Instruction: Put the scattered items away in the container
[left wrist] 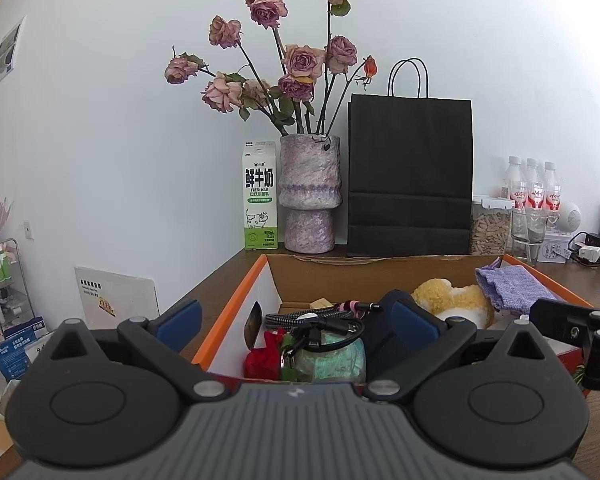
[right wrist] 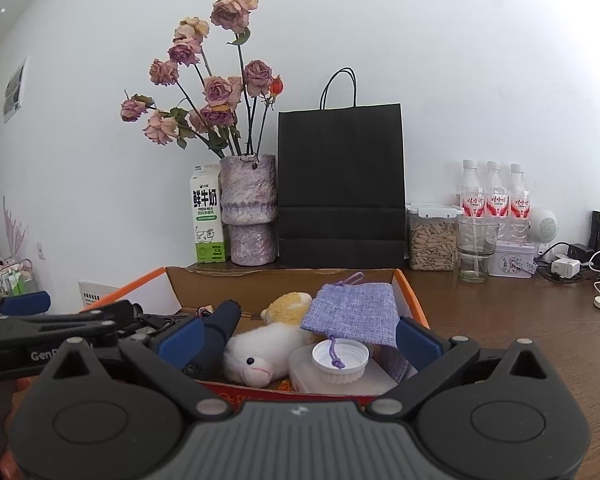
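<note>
Open cardboard box [right wrist: 410, 300] with orange rim, lower centre of both views, holding a purple pouch [right wrist: 352, 312], plush toy [right wrist: 260, 354], white-capped jar [right wrist: 340, 362] and cables [left wrist: 320, 322]. Left gripper [left wrist: 296, 320] and right gripper [right wrist: 298, 340] hover at its near edge, fingers spread wide, gripping nothing. Bare wooden tabletop [right wrist: 520, 340] lies lower right.

Box [right wrist: 410, 292] on desk [right wrist: 520, 332], near edge. In box: cable [left wrist: 320, 320] at left, plush toy [right wrist: 260, 350] in middle, pouch [right wrist: 352, 312] at right, lying partly over a capped bottle [right wrist: 340, 364]. Behind box, left to right: milk carton [right wrist: 207, 220], vase [right wrist: 249, 208], paper bag [right wrist: 340, 184], seed jar [right wrist: 432, 240], glass [right wrist: 475, 248], three bottles [right wrist: 496, 196].
</note>
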### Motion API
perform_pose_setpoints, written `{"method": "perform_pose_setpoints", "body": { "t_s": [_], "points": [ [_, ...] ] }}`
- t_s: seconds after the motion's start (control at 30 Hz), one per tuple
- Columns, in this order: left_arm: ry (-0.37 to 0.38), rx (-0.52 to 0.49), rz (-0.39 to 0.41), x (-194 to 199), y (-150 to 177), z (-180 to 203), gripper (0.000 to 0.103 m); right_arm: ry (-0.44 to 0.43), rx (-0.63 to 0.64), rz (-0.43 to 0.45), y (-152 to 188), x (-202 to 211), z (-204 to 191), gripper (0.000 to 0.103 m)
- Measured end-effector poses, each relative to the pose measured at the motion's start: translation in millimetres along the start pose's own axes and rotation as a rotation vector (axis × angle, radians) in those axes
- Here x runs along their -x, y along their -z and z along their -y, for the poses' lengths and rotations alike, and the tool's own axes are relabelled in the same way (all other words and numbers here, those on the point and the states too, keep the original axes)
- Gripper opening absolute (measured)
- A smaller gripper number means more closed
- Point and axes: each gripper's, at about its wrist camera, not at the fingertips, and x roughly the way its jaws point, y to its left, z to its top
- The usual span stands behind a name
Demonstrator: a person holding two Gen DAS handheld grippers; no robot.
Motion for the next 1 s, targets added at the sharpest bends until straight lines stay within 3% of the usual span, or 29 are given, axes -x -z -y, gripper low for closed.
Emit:
{"method": "perform_pose_setpoints", "body": {
  "t_s": [0.2, 0.5, 0.7, 1.0],
  "points": [
    [0.043, -0.011, -0.119, 24.8, -6.2, -0.6, 0.103, -0.007, -0.004, -0.110, -2.3, 23.3, -4.3, 0.103],
    [0.082, -0.017, -0.218, 80.9, 6.4, 2.4, 0.103, -0.039, -0.023, -0.196, 12.0, 77.5, -12.9, 0.103],
    [0.072, -0.023, -0.286, 112.8, 16.0, 3.3, 0.103, -0.021, -0.011, -0.211, 22.6, 114.8, -18.0, 0.103],
    [0.063, -0.054, -0.328, 142.0, 21.6, 5.0, 0.103, -0.011, 0.007, -0.231, 31.4, 152.0, -24.0, 0.103]
  ]
}}
